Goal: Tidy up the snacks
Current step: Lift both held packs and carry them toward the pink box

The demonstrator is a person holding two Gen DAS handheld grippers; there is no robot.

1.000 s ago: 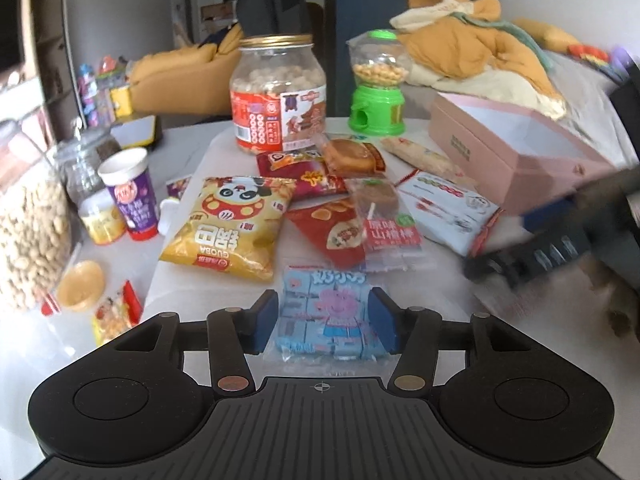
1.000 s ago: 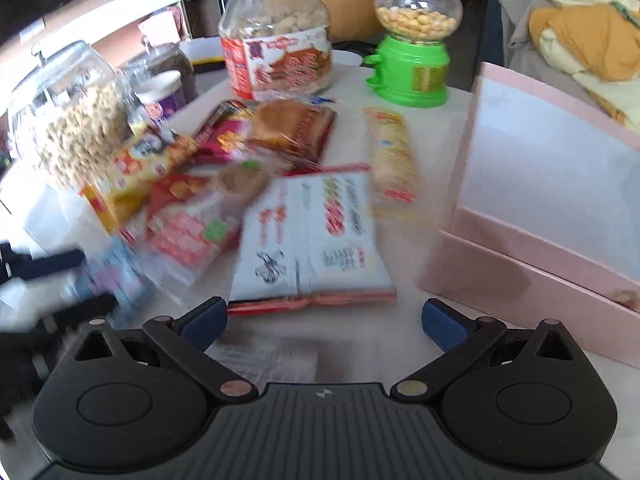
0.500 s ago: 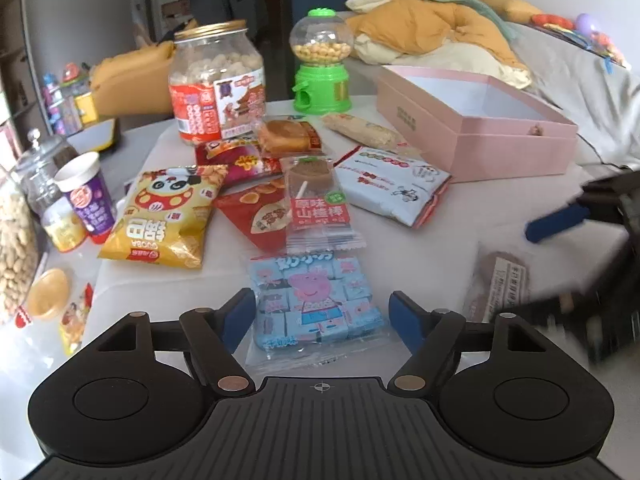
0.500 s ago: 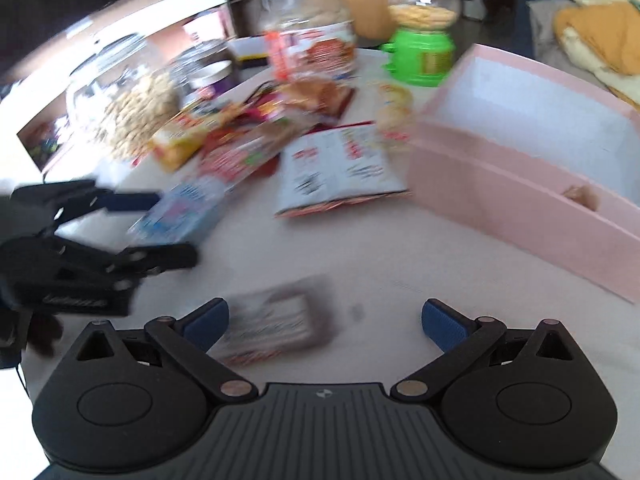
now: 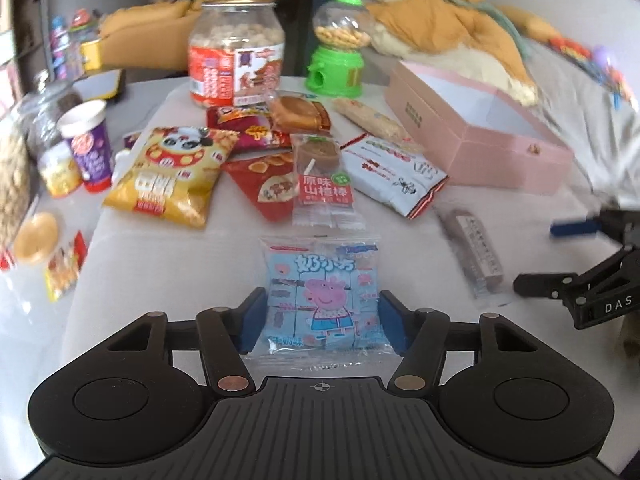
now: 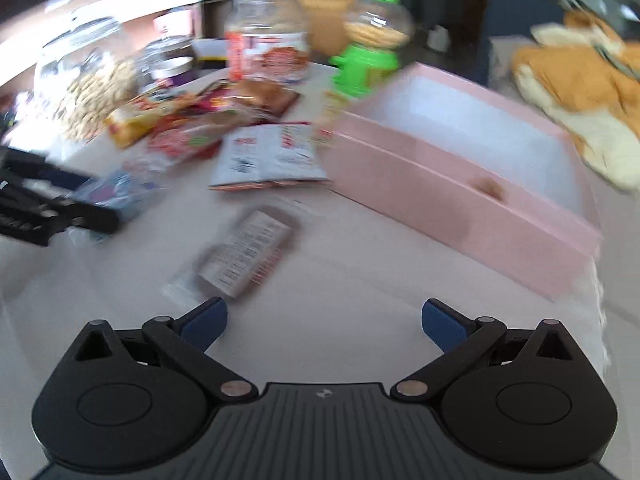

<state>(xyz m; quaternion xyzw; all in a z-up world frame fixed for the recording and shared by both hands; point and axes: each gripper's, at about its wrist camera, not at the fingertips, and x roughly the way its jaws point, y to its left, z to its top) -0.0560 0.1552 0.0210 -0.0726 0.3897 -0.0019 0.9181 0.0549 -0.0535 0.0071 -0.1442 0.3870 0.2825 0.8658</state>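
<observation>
Left wrist view: the left gripper straddles a blue cartoon-pig snack packet lying flat on the pale table, its blue pads set at either edge of the wrapper; whether they press the packet cannot be told. Beyond it lie a clear-wrapped red-label hawthorn stick snack, a yellow panda chip bag and a white snack bag, with a large jar of round snacks and a green candy dispenser at the far edge. An open pink box sits to the right, one small item inside. A brown wrapped bar lies between the packet and the right gripper, whose fingers stand wide apart and hold nothing. The right wrist view, blurred, shows that bar just ahead of the spread blue pads, the pink box beyond to the right.
</observation>
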